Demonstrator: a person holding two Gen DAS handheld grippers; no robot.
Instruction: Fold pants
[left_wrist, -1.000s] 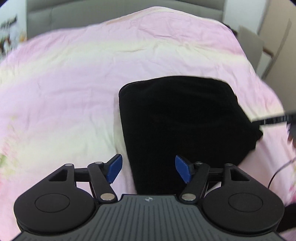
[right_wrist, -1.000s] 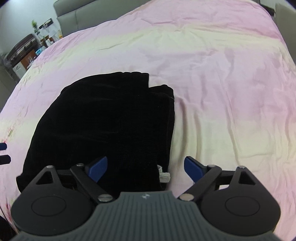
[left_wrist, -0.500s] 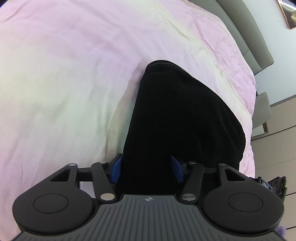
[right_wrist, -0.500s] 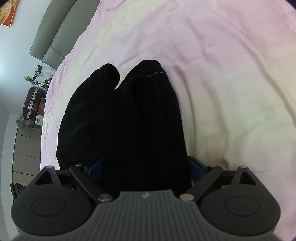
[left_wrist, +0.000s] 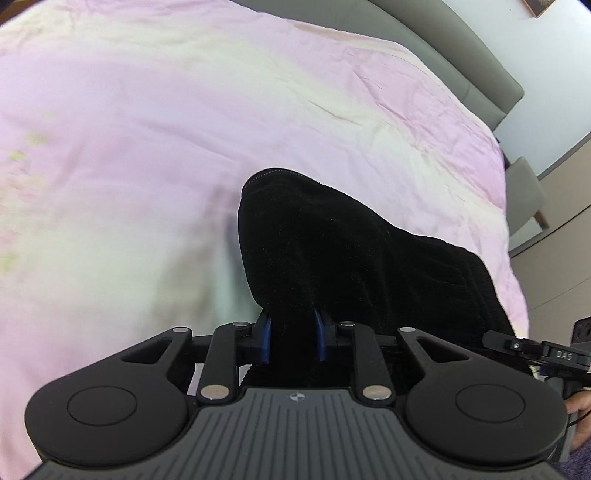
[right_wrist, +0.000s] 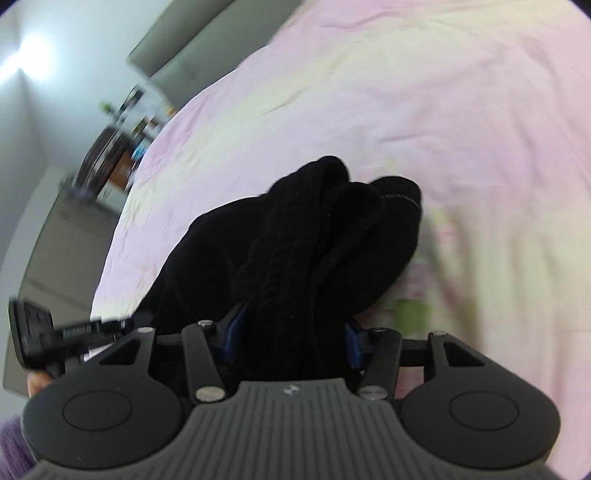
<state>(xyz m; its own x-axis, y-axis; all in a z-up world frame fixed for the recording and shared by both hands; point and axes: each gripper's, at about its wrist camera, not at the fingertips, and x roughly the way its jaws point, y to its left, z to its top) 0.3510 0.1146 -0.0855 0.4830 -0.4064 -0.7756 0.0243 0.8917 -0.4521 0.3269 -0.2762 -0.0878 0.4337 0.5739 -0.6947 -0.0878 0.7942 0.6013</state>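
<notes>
Since a second ago the pants (left_wrist: 354, 266) have gone from lying flat and wide on the bedspread (left_wrist: 147, 147) to a bunched, narrow hump, and both my grippers have come in onto the near end of it. Jaws on both sides have just been closing, with black cloth between them.

Left gripper (left_wrist: 292, 338): clenched on a thin fold of the pants, blue pads (left_wrist: 266, 338) pressed into the cloth from both sides. From here the pants run away toward 1 o'clock, rising to a rounded, stitched edge at about 12 o'clock. The far side slopes down toward 3 o'clock, where the other tool shows at the frame edge.

Right gripper (right_wrist: 291, 341): grasping a thicker bundle, several rolled layers stacked side by side; pads (right_wrist: 352, 347) bear on its flanks, jaws standing wider than on the left. The bundle's lobed far end sits at 12 to 1 o'clock. This view is smeared with motion blur, so fine edges are unclear.

Open room: bare pink and cream bedspread spreads from 9 through 12 o'clock in the left view, and from 12 through 4 o'clock in the right view. Wrinkles run across it near 1 o'clock in the left view.

Limits: grey headboard (left_wrist: 480, 74) along the bed's far edge at 1 to 2 o'clock in the left view; in the right view the mattress edge falls away at 9 to 10 o'clock, with blurred furniture (right_wrist: 110, 155) beyond.
</notes>
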